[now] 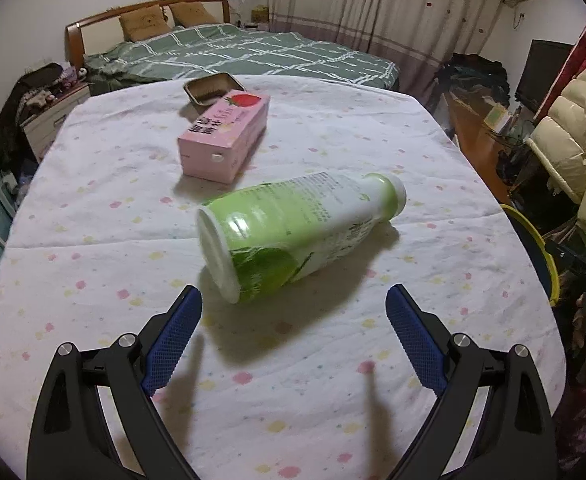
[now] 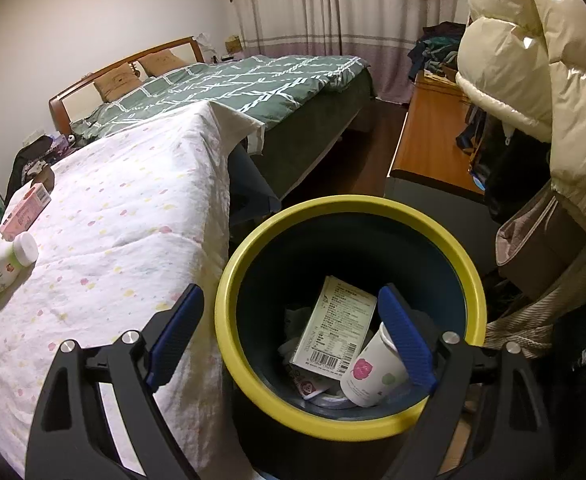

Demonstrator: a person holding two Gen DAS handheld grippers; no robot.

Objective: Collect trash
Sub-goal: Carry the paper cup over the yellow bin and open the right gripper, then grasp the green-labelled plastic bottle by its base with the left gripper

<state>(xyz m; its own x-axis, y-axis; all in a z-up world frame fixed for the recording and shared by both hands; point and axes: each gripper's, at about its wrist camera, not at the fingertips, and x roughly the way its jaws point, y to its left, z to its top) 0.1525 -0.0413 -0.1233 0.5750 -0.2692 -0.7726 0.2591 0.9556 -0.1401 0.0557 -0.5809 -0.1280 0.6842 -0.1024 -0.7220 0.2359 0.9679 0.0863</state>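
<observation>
Left fingers point(image 1: 293, 304): I have them spread wide and holding nothing; my blue pads point(image 1: 173, 340) hang over the bench point(image 1: 93, 280) without touching it.
Green bottle point(image 1: 293, 232): lies on its side on the bench cloth just ahead of my left fingers, base toward me, white cap away to the right; no pad touches it.
Pink carton point(image 1: 225, 136): lies flat beyond the bottle, apart from it.
Foil tray point(image 1: 209, 88): behind the carton, close against its far end.
Right fingers point(image 2: 291, 304): spread wide as well, with nothing gripped; I hold them above the bin point(image 2: 253, 248), my left pad over the bench edge, my right pad over the opening.
Bin: dark with a yellow rim, standing just beside the bench's right edge.
Inside the bin: a pale box point(image 2: 333, 328) with a barcode, a white paper cup point(image 2: 369, 376) on its side, and other scraps beneath that I cannot tell apart.
</observation>
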